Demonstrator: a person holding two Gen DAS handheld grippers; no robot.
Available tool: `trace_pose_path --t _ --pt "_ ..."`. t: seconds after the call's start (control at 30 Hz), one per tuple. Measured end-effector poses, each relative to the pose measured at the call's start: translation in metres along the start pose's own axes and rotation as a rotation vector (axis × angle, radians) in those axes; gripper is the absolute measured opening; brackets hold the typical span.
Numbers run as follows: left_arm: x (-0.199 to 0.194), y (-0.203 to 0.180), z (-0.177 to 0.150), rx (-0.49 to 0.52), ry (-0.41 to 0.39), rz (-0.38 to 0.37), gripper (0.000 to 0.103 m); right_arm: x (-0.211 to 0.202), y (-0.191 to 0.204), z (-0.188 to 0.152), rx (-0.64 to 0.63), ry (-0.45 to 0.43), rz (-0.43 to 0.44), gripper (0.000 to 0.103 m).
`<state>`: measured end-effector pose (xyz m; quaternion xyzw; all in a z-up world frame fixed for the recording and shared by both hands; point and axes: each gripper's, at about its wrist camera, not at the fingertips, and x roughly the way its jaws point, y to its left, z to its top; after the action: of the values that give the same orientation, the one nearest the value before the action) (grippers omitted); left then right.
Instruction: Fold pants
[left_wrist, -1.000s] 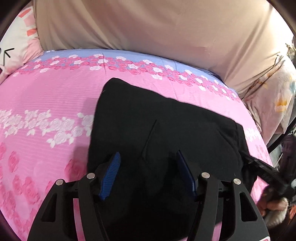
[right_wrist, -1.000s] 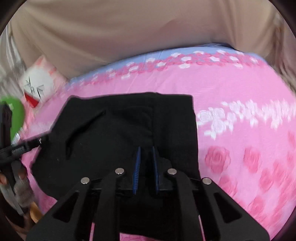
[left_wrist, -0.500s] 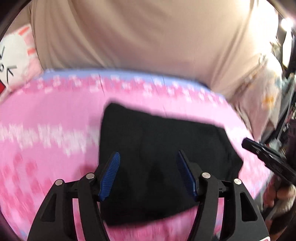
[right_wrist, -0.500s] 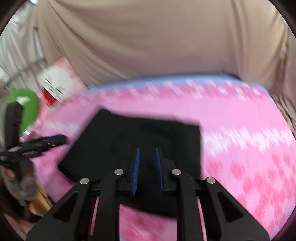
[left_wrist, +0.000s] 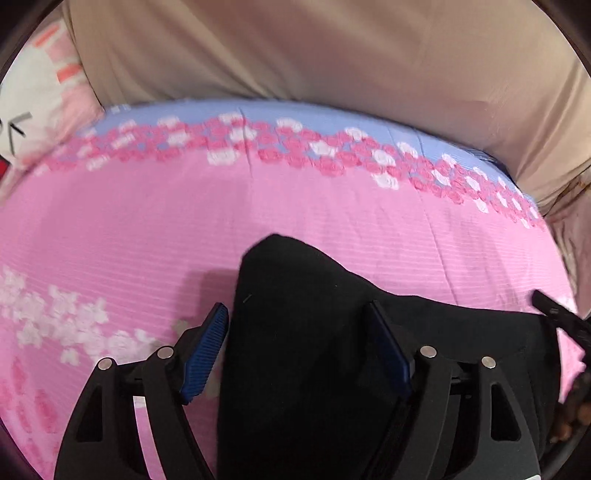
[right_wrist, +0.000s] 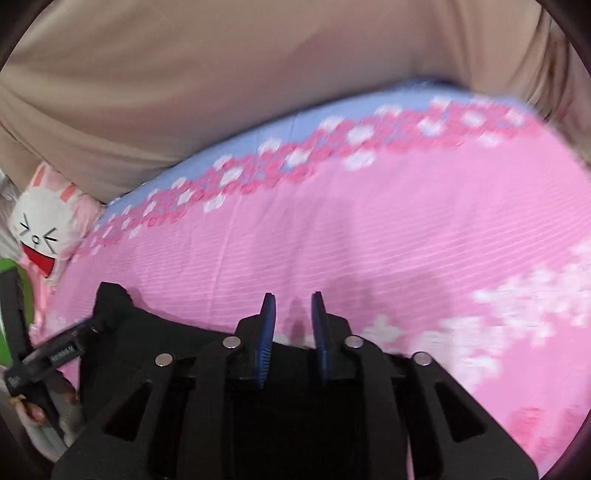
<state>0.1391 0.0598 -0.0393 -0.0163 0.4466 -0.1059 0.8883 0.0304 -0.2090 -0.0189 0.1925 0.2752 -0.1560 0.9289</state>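
Note:
The folded black pants (left_wrist: 332, 332) lie on the pink flowered bed sheet (left_wrist: 184, 229). My left gripper (left_wrist: 297, 347) is open, its blue pads either side of the pants' far left part, just above the cloth. In the right wrist view the pants (right_wrist: 159, 332) show only low down, under and left of my right gripper (right_wrist: 291, 317). Its pads stand a narrow gap apart with pink sheet showing between them; nothing is held. The left gripper's side (right_wrist: 55, 354) shows at the left there.
A beige cloth wall (left_wrist: 314, 48) rises behind the bed. A white rabbit cushion (right_wrist: 40, 229) sits at the bed's far left corner. The right gripper's tip (left_wrist: 557, 314) and a hand show at the right edge.
Both grippers have moved forward over the pants, so the pants now sit lower in both views. The right gripper's pads have parted a little.

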Motion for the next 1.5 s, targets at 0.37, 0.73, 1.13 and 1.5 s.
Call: trace_pose_path --t 0.37,0.73,1.13,1.5 --pt "-0.056 -0.018 -0.038 0.064 -0.021 0.031 0.073 -0.064 0.001 -0.057 -0.128 -0.037 -0.065 0.026" --pt "-0.088 0.015 -0.109 -0.022 0.134 -0.108 0.073 -0.101 -0.043 -0.115 0.053 0.105 0.012 0.05" --pt "-0.07 0.074 -0.124 -0.272 0.228 -0.565 0.074 -0.079 -0.066 -0.133 0.261 0.263 0.359 0.069" --pt "-0.062 0.058 -0.112 -0.274 0.221 -0.586 0.079 -0.065 -0.049 -0.126 0.266 0.235 0.367 0.072"
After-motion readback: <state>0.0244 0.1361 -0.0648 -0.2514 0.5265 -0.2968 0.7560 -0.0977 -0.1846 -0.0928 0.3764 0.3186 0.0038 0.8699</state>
